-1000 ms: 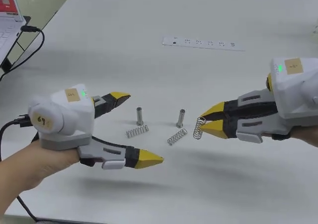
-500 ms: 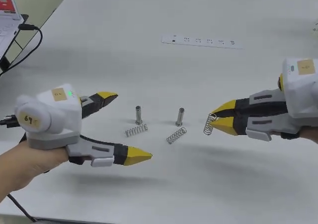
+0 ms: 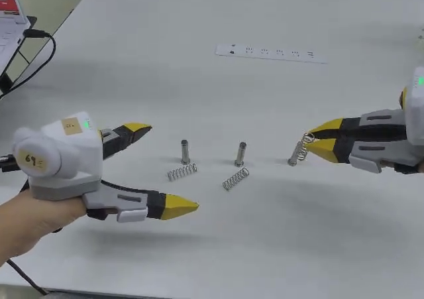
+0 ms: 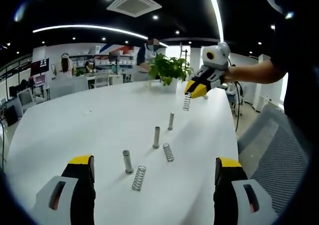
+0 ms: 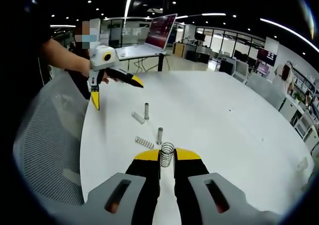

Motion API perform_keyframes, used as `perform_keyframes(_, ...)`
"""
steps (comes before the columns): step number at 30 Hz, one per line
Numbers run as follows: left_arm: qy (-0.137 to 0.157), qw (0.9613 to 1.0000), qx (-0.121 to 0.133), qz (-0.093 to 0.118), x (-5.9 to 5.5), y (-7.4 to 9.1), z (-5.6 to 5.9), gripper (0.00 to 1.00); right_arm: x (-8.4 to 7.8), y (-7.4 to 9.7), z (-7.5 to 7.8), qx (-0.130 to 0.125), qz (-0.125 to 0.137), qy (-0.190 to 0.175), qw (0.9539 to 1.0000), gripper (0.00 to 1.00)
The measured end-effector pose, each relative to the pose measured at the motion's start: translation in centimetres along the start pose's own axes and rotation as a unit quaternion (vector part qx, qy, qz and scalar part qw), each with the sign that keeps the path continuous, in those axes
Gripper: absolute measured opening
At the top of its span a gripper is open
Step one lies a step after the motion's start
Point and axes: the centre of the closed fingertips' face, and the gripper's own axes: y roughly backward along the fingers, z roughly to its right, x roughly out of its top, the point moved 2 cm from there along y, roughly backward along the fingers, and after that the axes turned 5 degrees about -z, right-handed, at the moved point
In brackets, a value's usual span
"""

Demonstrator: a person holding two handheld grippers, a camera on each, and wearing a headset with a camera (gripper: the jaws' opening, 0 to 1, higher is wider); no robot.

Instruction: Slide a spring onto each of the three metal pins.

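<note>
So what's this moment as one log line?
right gripper: shut on spring, near end pin | left gripper: open, empty | two springs loose on table | other two pins bare

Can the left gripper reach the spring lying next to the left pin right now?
Probably yes. The left gripper is open, and the spring lies flat on bare table just ahead of its jaws with nothing between. The left pin stands close beside it, so the grasp may be tight.
</note>
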Motion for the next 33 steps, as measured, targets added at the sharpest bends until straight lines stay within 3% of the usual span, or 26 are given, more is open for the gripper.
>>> perform_keyframes(9, 0.003, 1.0000, 0.002, -0.002, -0.2, 0.2, 0.0, 0.98, -0.2, -0.2, 2.5, -0.040, -0.002, -0.011, 0.9991, 0.07)
perform_keyframes(17, 0.008, 0.9999, 0.009, -0.002, -0.4, 0.6, -0.4, 0.98, -0.4, -0.7, 3.8, -0.056, -0.002, -0.024, 0.9981, 0.07)
perform_keyframes(27, 0.014, 0.9998, 0.013, -0.003, -0.7, 0.8, -0.4, 0.98, -1.1, -1.5, 4.1, -0.057, -0.004, -0.050, 0.9971, 0.07)
perform_keyframes(33, 0.015, 0.9998, 0.015, -0.003, -0.8, 0.9, -0.6, 0.98, -1.4, -1.8, 4.0, -0.055, -0.010, -0.048, 0.9973, 0.07)
